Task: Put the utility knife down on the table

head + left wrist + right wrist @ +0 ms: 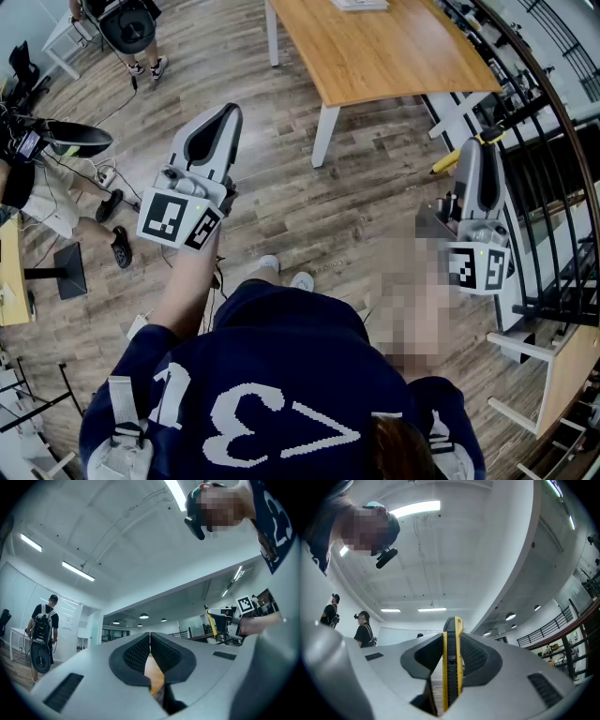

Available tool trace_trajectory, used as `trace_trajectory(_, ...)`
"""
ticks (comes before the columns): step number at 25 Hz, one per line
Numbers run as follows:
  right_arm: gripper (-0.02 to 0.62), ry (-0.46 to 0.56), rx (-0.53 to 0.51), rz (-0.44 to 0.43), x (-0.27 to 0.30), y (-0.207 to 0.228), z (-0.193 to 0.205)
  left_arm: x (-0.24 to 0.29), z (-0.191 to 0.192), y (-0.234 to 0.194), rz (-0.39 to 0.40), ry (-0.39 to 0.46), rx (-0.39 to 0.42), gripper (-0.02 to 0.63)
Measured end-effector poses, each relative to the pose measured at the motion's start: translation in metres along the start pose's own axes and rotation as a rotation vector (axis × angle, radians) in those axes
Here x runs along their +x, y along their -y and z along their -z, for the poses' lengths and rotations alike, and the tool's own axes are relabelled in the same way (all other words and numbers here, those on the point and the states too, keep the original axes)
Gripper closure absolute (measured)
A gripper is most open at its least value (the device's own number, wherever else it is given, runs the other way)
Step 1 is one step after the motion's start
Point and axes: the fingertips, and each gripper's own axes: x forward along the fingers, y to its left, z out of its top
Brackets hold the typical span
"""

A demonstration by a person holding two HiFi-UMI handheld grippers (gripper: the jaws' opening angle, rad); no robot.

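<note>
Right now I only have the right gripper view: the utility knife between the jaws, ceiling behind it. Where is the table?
Observer: The head view shows the wooden table ahead; the right hand-held gripper sits off its near right corner, not over the top.
Operator: Is the left one carrying anything?
Observer: No, the left hand-held gripper is shut and empty.
Operator: Any obstacle on my right?
Observer: A black railing runs just right of that gripper.
</note>
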Motion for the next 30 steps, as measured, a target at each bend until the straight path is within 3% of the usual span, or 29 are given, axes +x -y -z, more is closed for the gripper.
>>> trace_trajectory(18, 0.471, -0.042, 0.041, 0.01, -0.013, 0.02, 0.009, 0.02, 0.02, 0.032, 0.022, -0.034, -0.018, 0.588)
trace_trajectory(24, 0.469, -0.055, 0.033, 0.019, 0.017, 0.035, 0.03, 0.054, 0.041, 0.009, 0.025, -0.034, -0.038, 0.588)
trace_trajectory(30, 0.469, -0.059, 0.017, 0.027, 0.074, 0.062, 0.054, 0.122, 0.064, -0.028, 0.045, -0.019, -0.061, 0.588)
